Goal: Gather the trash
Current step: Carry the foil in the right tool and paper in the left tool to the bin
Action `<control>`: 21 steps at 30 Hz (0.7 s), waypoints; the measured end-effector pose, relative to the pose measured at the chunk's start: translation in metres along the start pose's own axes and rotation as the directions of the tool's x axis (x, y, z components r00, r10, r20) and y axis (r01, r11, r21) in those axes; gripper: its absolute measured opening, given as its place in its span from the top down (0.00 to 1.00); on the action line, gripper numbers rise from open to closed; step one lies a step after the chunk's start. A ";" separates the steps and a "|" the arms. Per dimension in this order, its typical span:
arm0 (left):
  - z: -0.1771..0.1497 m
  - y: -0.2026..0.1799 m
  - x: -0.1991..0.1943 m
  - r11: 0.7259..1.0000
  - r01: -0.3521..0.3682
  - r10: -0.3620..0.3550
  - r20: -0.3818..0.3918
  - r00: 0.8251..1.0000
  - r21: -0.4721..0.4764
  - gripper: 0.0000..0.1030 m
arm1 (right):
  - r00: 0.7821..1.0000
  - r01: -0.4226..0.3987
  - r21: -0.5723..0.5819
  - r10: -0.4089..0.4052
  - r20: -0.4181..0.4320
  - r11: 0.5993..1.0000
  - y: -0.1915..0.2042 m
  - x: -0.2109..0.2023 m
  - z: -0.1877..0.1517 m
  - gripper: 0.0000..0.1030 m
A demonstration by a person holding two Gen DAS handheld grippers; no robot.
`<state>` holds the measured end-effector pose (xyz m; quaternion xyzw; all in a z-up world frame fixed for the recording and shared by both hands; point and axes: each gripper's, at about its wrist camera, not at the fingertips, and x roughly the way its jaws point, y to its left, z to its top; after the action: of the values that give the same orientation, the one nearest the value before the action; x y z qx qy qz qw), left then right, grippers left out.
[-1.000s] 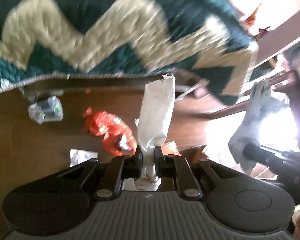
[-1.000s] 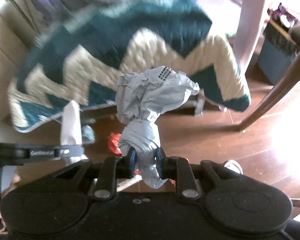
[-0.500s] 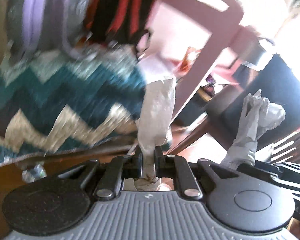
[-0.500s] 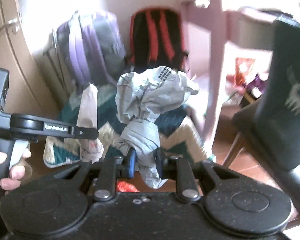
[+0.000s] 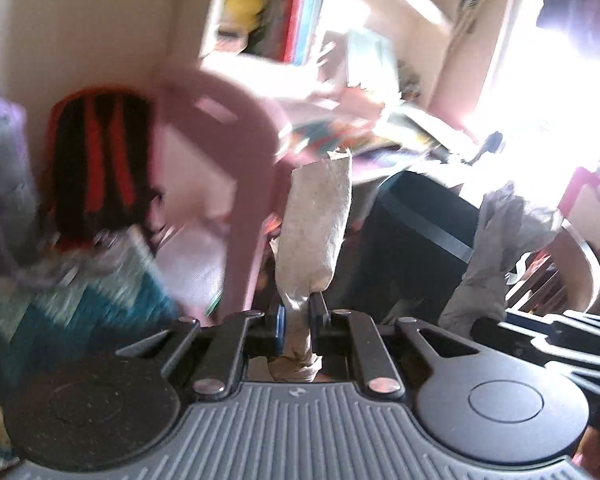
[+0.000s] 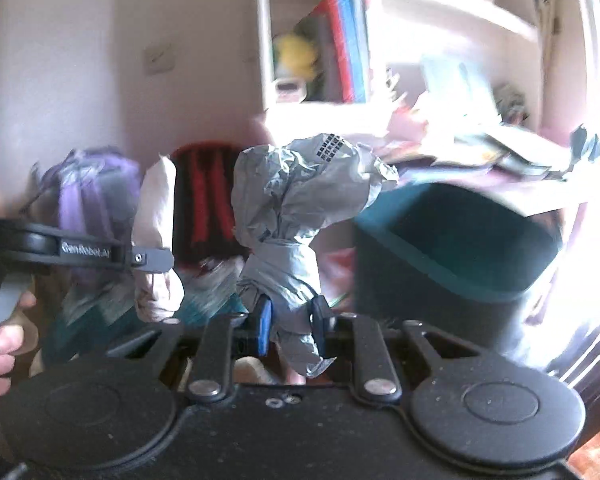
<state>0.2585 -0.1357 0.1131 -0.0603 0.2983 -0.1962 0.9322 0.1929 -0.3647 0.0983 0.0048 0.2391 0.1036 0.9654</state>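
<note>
My left gripper (image 5: 298,322) is shut on a flattened brown paper scrap (image 5: 316,224) that stands up between its pads. The same scrap (image 6: 158,220) shows pale at the left of the right wrist view, pinched in the left gripper (image 6: 156,260). My right gripper (image 6: 290,320) is shut on a crumpled grey wrapper (image 6: 300,196) with a small black grid print near its top. That wrapper (image 5: 496,248) also appears at the right of the left wrist view. Both grippers are held up in the air, side by side, facing a dark bin (image 6: 456,248).
A dark bin (image 5: 416,248) with a teal rim stands ahead. A pink plastic chair (image 5: 236,148) is left of it, with a red-and-black backpack (image 5: 96,160) and a purple backpack (image 6: 92,204) against the wall. A zigzag blanket (image 5: 72,320) lies lower left. Cluttered shelves (image 6: 340,48) stand behind.
Both grippers have risen from the floor with their scraps still held. The view swung up from the blanket and floor litter to the chair, bin and shelves.
</note>
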 end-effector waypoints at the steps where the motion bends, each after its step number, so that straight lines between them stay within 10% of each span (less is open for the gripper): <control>1: 0.011 -0.011 0.001 1.000 0.016 -0.016 0.013 1.000 0.013 0.89 | 1.000 0.010 -0.001 -0.010 0.007 1.000 -0.008 -0.001 0.007 0.81; 10: 0.082 -0.100 0.033 0.989 0.110 -0.116 0.059 0.991 0.101 0.89 | 0.993 0.115 0.025 -0.116 0.034 0.993 -0.066 0.003 0.044 0.81; 21: 0.095 -0.160 0.116 0.978 0.148 -0.147 -0.017 0.989 0.145 0.89 | 0.979 0.195 0.067 -0.191 -0.065 0.978 -0.129 0.047 0.039 0.81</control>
<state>0.3471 -0.3298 0.1653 -0.0131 0.2809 -0.2861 0.9160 0.2774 -0.4794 0.1036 0.0138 0.2703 0.0007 0.9627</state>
